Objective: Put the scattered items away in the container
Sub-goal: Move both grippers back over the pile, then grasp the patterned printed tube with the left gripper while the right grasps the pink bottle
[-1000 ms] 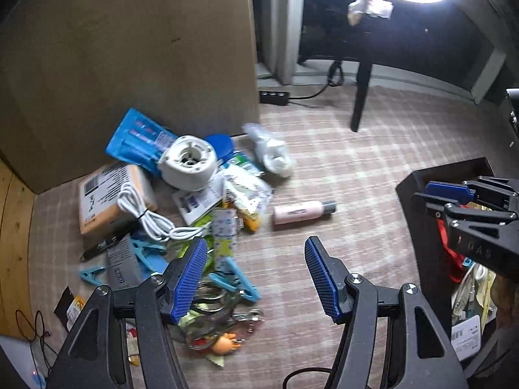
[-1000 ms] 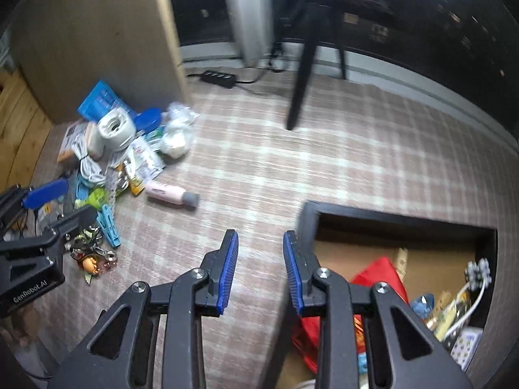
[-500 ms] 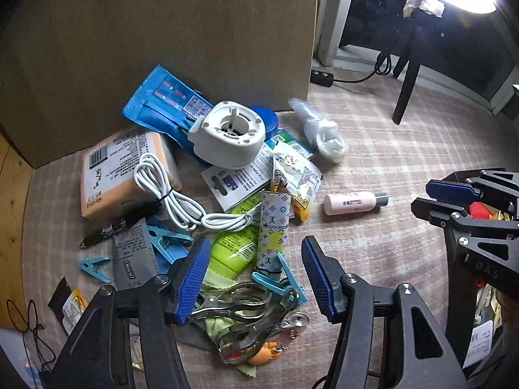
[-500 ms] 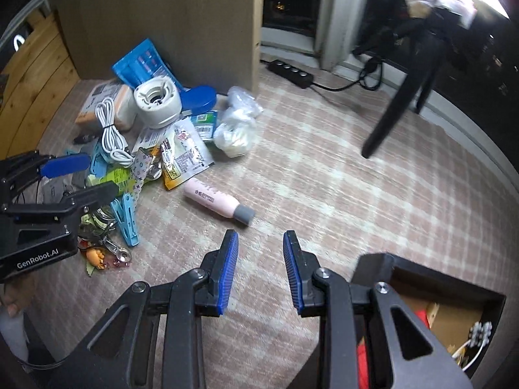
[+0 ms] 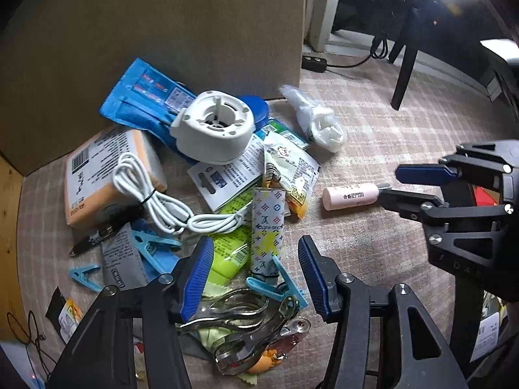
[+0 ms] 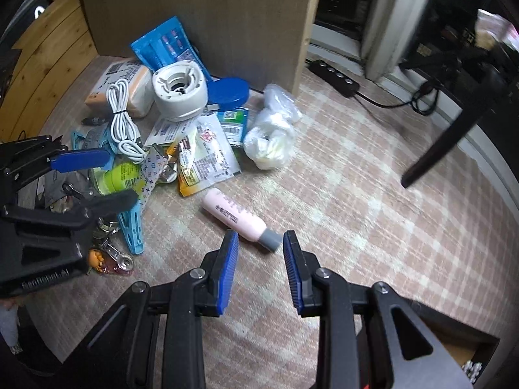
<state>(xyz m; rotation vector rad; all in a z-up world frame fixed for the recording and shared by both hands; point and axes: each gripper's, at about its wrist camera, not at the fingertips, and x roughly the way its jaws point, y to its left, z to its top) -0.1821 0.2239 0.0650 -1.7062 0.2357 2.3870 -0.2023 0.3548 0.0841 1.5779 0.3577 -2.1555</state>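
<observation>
- We are holding the left gripper (image 5: pixel 254 278) over the near end of the pile on the carpet (image 6: pixel 373 194). Its fingers have just been closing a little but are standing well apart, gripping nothing.
- Between those fingers and just below them are lying the patterned tube (image 5: pixel 268 227), a light blue clothes peg (image 5: pixel 279 287) and a bunch of metal clips (image 5: pixel 249 324). The pads are not touching any of them.
- We are bringing the right gripper (image 6: pixel 261 269) down at the pink bottle (image 6: pixel 233 214), which is lying apart from the pile. Its grey cap (image 6: pixel 271 240) is sitting just ahead of the fingertips, in line with the gap. The fingers are partly open and empty.
- Beyond the left fingers the pile is waiting: the white cable (image 5: pixel 152 201), the white round housing (image 5: pixel 212 129), the blue packet (image 5: pixel 142 97), the orange-and-white pack (image 5: pixel 107 175), the snack sachet (image 5: pixel 292 168) and the clear bag (image 5: pixel 319 123).
- The container (image 6: pixel 454 347) is showing only as a dark corner behind the right fingers, at the lower right of the right wrist view. We are seeing a little of its contents there, so some tidying looks done.
- We are judging the task well short of half way: most of the things are lying outside the container, and neither gripper is carrying anything.
</observation>
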